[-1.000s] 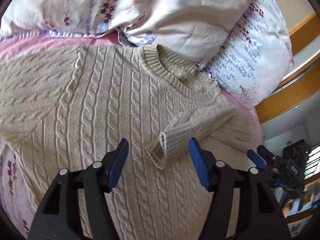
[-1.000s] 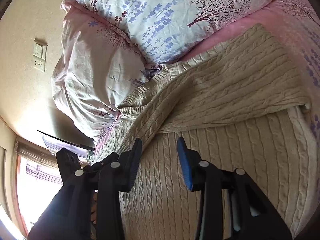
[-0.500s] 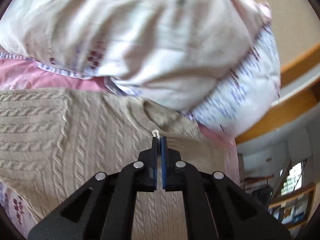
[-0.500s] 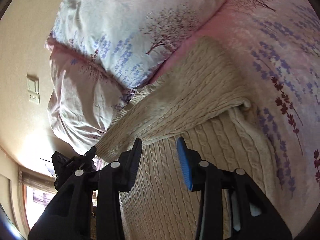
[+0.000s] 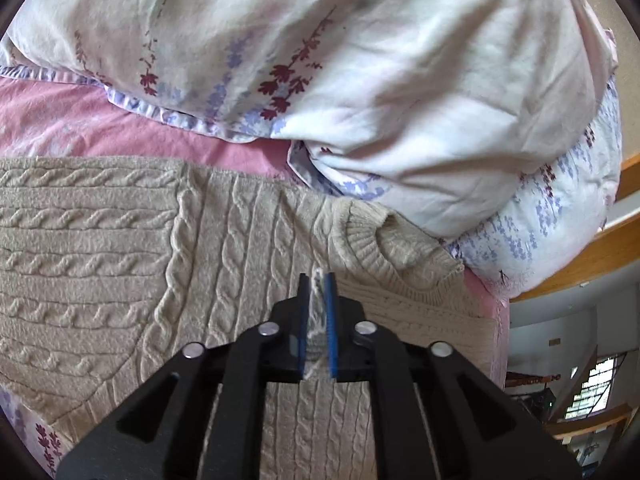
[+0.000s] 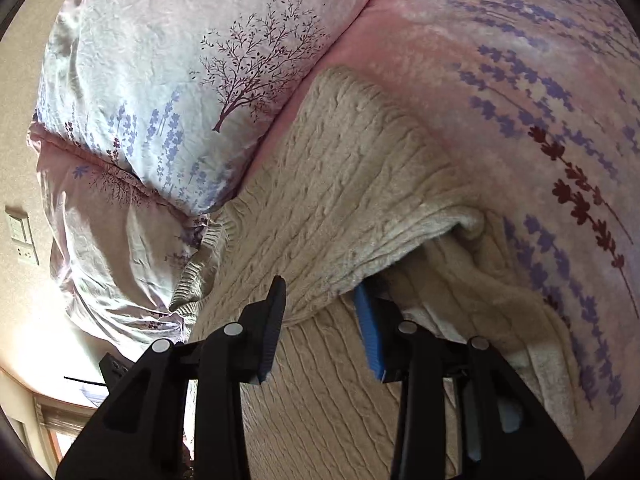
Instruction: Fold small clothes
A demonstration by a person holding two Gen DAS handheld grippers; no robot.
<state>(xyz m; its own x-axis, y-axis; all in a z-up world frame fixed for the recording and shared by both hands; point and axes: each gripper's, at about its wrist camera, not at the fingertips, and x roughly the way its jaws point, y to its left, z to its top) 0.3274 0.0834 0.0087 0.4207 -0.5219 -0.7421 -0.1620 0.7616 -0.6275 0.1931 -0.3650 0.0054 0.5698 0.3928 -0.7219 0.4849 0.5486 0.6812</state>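
A beige cable-knit sweater [image 5: 120, 264] lies flat on the pink bed, its ribbed neck [image 5: 384, 248] towards the pillows. My left gripper [image 5: 318, 280] is shut on the sweater's sleeve cuff, a strip of knit pinched between the blue pads, just below the neck. In the right wrist view the sweater [image 6: 328, 400] has one sleeve [image 6: 360, 184] folded across its body. My right gripper [image 6: 320, 292] is open, its fingers astride the lower edge of that folded sleeve, the blue pad [image 6: 370, 336] tucked under it.
Floral pillows [image 5: 320, 60] are piled right behind the sweater's neck, also in the right wrist view [image 6: 180, 80]. The pink floral sheet [image 6: 540, 80] stretches beside the sweater. A wooden bed frame [image 5: 592, 256] and the room beyond lie to the right.
My left gripper shut on the sleeve cuff and carried it up towards the neck. My right gripper moved forward to the folded sleeve's edge and stayed open.
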